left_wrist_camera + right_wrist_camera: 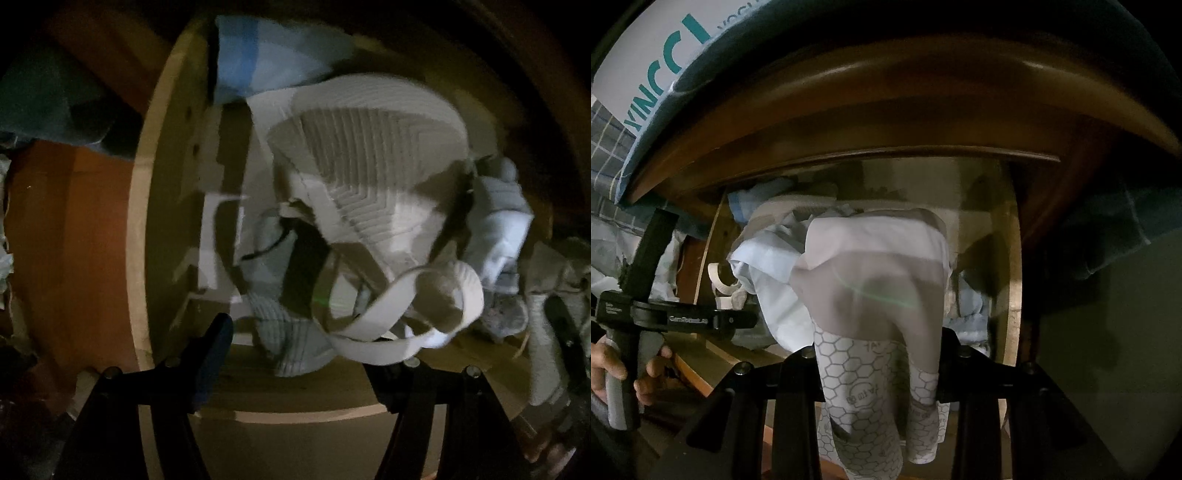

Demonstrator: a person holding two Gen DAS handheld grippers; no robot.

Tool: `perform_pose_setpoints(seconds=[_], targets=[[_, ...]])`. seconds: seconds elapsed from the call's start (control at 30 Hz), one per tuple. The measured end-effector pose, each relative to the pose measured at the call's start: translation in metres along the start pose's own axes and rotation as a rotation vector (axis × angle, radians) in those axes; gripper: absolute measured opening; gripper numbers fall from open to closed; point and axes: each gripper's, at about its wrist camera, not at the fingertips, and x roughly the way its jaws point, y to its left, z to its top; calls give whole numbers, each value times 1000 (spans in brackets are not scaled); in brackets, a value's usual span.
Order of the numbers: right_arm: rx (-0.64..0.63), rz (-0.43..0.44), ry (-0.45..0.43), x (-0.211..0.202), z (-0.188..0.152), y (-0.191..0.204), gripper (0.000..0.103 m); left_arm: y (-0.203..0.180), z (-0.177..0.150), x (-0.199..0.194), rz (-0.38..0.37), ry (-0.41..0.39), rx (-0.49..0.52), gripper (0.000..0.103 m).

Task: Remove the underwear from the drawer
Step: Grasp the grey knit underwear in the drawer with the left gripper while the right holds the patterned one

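Left claw [295, 373] aimed steeply down, jaws wide apart, unloaded. Right claw [875, 373] angled down, clamped on cloth.

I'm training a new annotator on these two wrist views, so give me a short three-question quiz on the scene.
1. True or false: the right gripper is shut on a honeycomb-print garment.
2. What lies nearest the left gripper in the left wrist view: A) a looped white elastic band, B) a shoe, C) a book?
3. Fill in: the garments lie in an open wooden ____.

Key: 1 true. 2 A; the gripper is open above the pile, gripping nothing. 3 drawer.
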Motion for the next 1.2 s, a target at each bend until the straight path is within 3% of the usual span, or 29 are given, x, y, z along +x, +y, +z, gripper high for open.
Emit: perform_pose_setpoints(seconds=[0.13,0.37,0.43,0.47,0.53,0.7,0.97,1.2], targets=[[-2,6,1,0,-1,-1,32,-8,2,2,-13,30,22,69],[2,12,6,0,0,-3,33,-20,16,18,74,101,58,69],[5,17,8,0,0,-4,33,-16,22,21,87,116,64,57],[6,19,9,0,0,-4,33,-15,23,21,88,118,64,56],[8,15,9,0,-1,-3,33,-14,24,18,80,108,63,47],[12,17,10,0,-1,-3,33,-6,21,5,53,71,71,38],[17,13,12,2,-1,-2,33,9,11,-32,24,-6,84,37],[7,7,10,3,-2,0,33,4,-31,-72,11,-73,113,37]])
